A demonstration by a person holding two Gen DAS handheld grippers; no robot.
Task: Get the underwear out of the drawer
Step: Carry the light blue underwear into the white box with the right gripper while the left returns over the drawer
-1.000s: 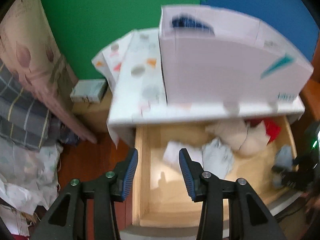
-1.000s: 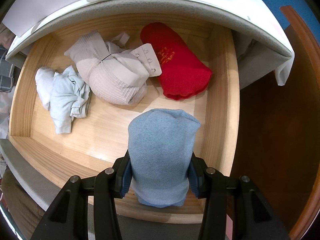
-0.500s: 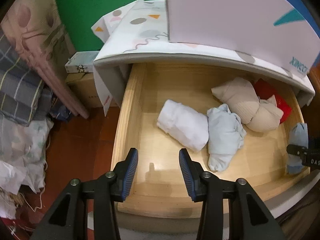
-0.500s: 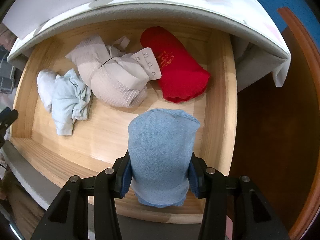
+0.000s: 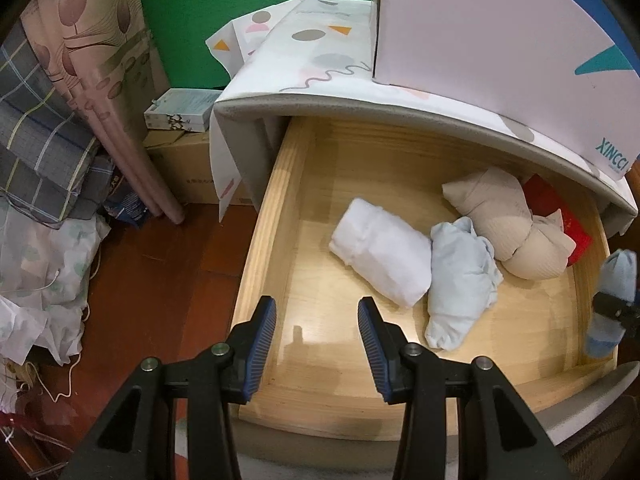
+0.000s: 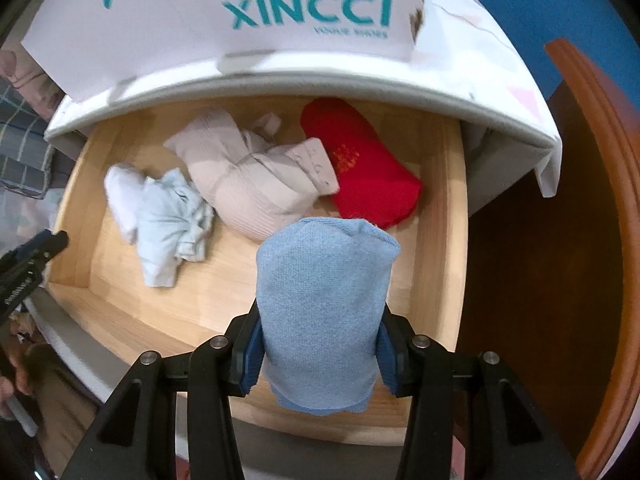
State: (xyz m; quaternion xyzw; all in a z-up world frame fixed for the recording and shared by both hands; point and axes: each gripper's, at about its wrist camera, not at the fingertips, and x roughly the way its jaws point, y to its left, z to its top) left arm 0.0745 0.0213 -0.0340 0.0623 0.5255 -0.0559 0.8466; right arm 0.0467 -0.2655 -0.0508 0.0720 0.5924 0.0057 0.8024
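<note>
Since a second ago we have lowered our left gripper point(image 5: 317, 334) toward the open pale wooden drawer point(image 5: 264, 240), while our right gripper point(image 6: 320, 354) has lifted slightly with its load, so the shoe box above the drawer now fills more of the right wrist view. We judge the first garment to be on its way out, with the left side lining up for the next one.

Nearest, the right jaws are clamped on a rolled blue knit piece of underwear point(image 6: 324, 312), held above the drawer's front right corner and pointing steeply down. The left jaws stand partly apart with nothing between them, angled steeply down over the bare front left of the drawer floor.

Further in lie a white folded roll point(image 5: 380, 258) and, touching it, a crumpled pale blue garment point(image 5: 460, 280). Behind those sit a beige ribbed bra point(image 6: 256, 180) and a red rolled garment point(image 6: 360, 168) against the back right. Beyond, a white cardboard shoe box with teal lettering point(image 6: 240, 12) rests on the patterned counter point(image 5: 320, 56) above.
</note>
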